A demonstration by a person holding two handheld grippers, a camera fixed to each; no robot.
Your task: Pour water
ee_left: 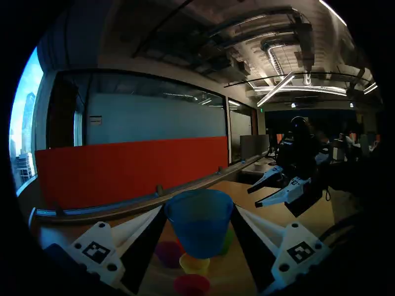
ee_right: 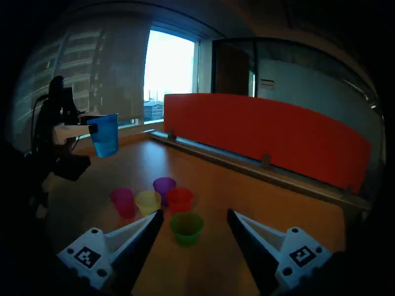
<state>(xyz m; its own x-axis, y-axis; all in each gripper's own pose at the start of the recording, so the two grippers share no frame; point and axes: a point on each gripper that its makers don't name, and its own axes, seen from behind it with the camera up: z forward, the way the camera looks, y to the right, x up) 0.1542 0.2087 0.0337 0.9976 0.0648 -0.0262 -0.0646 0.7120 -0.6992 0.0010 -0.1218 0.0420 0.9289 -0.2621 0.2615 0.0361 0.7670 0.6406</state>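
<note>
The left gripper (ee_left: 199, 211) is clamped on the blue cup (ee_left: 199, 229), which it holds in the air above the table (ee_right: 276, 212). The right gripper (ee_right: 194, 213) has its jaws apart and empty. The green cup (ee_right: 186, 228) stands just ahead of them, with the pink (ee_right: 123, 201), yellow (ee_right: 148, 202), purple (ee_right: 164, 186) and red (ee_right: 179, 199) cups clustered behind it.

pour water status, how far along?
Done: left gripper is shut on the blue cup, held upright above the table. In hand: nothing pouring yet, no tilt. Left: the pour itself into one of the five small cups; right gripper hangs open near the green cup.
</note>
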